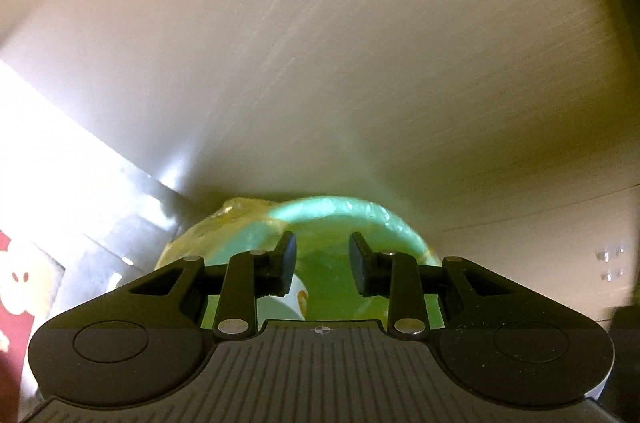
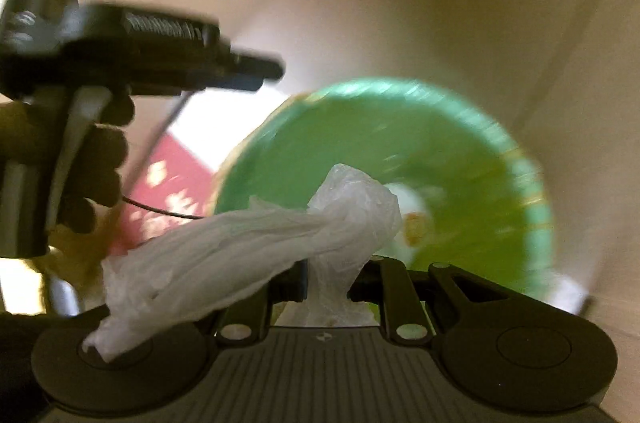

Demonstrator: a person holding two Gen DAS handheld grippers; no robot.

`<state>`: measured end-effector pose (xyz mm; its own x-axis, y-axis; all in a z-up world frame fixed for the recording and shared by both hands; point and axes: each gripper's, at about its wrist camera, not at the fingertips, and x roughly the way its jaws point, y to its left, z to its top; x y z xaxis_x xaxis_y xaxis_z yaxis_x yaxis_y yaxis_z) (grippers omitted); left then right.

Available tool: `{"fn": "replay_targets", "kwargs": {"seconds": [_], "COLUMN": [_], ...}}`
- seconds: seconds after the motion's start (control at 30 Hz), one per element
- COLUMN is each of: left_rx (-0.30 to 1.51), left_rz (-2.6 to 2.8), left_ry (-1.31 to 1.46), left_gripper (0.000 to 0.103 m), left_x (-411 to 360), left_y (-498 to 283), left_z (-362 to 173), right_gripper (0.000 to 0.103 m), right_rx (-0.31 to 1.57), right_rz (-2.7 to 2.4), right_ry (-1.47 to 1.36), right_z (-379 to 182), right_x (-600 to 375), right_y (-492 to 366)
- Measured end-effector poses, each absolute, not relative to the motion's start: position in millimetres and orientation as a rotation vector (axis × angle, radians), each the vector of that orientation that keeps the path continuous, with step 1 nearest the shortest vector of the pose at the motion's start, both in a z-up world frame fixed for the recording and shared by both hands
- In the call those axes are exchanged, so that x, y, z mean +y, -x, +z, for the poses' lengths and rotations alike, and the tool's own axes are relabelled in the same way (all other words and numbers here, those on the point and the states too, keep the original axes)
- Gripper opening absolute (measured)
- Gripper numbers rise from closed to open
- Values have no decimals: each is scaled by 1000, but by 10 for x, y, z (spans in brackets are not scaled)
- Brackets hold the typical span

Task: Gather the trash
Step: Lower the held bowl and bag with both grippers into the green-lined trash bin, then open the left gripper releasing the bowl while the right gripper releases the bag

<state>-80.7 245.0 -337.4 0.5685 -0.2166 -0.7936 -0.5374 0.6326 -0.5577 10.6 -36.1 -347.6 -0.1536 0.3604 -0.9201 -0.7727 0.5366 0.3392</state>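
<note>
A trash bin lined with a green bag (image 2: 400, 143) stands by a pale wall; its rim also shows in the left wrist view (image 1: 336, 207). A white cup with an orange mark (image 2: 412, 219) lies inside it, also seen between the left fingers (image 1: 298, 297). My right gripper (image 2: 328, 283) is shut on a crumpled clear plastic bag (image 2: 256, 243) and holds it over the bin's near edge. My left gripper (image 1: 322, 259) is open and empty just above the bin mouth; it appears at the upper left of the right wrist view (image 2: 264, 71).
A pale wall or cabinet side (image 1: 320, 43) rises behind the bin. A red patterned mat (image 2: 172, 179) lies on the floor left of the bin, also seen in the left wrist view (image 1: 16, 287). A gloved hand (image 2: 96, 159) holds the left gripper.
</note>
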Motion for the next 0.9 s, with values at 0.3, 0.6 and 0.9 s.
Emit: {"fn": "replay_targets", "kwargs": {"seconds": [0.3,0.6,0.9], "left_rx": [968,931,858], "left_rz": [290,320,348], "left_ry": [913,958,807], "left_gripper": [32,32,32], "left_x": [2178,2187,2208], "left_y": [1104,1092,989], "left_z": [-3702,-3531,-2943], "right_gripper": [15,32,36], "right_rx": [1289,1344,1178], "right_rz": [828,1010,1088], "right_ry": [650,599,628], "right_z": [-5507,-5001,-3460], "right_x": [12,-109,-494], "right_y": [-345,-478,-414]}}
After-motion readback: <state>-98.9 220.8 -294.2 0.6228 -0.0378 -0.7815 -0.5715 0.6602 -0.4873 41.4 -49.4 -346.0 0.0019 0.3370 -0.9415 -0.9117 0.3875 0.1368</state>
